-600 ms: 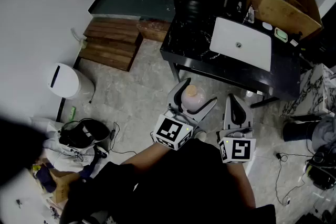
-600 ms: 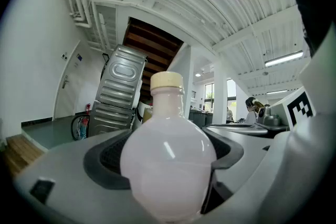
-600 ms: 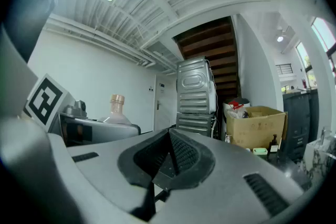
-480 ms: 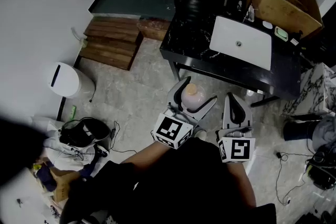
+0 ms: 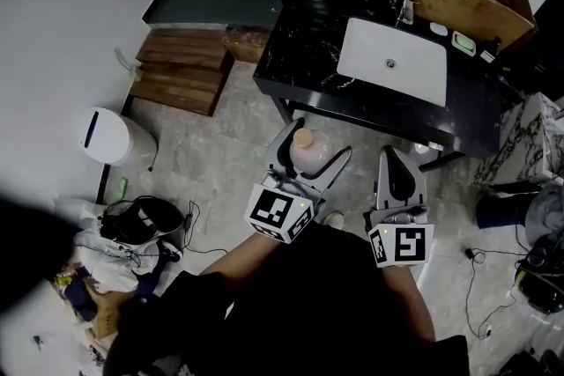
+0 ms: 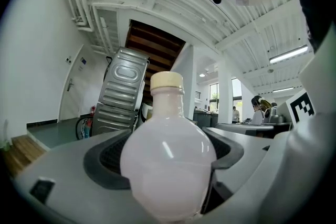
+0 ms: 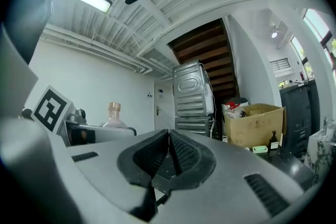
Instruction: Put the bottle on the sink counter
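Clasping an upright, round-bellied, pale-pink bottle point(image 6: 168, 165) with a cream cap point(image 6: 167, 80) in the wide-set jaws of the left gripper point(image 5: 315, 143), over the grey floor point(image 5: 220, 158) near the black sink counter point(image 5: 300, 66), jaws of the right gripper point(image 7: 169, 139) lying together.

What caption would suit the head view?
Left tool holds a pale bottle just short of the black sink counter.

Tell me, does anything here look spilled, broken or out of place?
Nothing spilled or broken. The bottle stands upright and capped in the left tongs. Only the floor looks untidy: a heap of bags and cables lies near the white bin.
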Demonstrator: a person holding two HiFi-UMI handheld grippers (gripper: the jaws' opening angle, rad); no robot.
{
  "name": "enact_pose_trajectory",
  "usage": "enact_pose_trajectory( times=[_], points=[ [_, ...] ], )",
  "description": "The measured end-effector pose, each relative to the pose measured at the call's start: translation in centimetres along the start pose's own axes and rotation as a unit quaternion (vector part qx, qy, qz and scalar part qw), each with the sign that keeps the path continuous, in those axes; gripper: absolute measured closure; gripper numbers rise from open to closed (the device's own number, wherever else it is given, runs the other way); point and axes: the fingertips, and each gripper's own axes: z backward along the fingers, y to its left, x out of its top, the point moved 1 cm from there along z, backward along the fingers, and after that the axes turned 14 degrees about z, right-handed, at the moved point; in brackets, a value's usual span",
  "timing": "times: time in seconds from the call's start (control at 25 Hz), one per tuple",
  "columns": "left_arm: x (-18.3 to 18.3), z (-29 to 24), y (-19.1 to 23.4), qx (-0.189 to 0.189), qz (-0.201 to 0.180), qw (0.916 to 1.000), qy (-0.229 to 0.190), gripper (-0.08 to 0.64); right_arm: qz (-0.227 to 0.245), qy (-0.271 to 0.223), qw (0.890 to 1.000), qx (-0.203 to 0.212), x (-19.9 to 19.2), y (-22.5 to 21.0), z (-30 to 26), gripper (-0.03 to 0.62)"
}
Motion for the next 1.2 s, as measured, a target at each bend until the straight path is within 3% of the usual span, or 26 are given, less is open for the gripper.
enact_pose_trajectory(
  times=[0.2,0.44,0.72,1.2],
  points=[
    [-0.6,-0.4,-0.4,0.013,0.020,0.9997,0.002,0.164,-0.006,0.007,1.000,0.007,-0.9,-1.4,0.6,0.554],
    [-1.2,-0.6,0.3,0.029,0.006,0.9995,0.009,0.165,-0.017,0.011,1.000,0.009,-2.2,-1.5,0.5,0.554],
    [-1.2,-2.7,1.1,0.021,0.000,0.9997,0.015,0.164,-0.025,0.014,1.000,-0.007,-3.1,-3.0,-0.5,0.554],
    [0.2,-9.4,5.8,0.008,0.007,0.9997,0.023,0.164,-0.020,0.031,0.999,-0.024,-4.3,-5.9,-7.5,0.554]
  ],
)
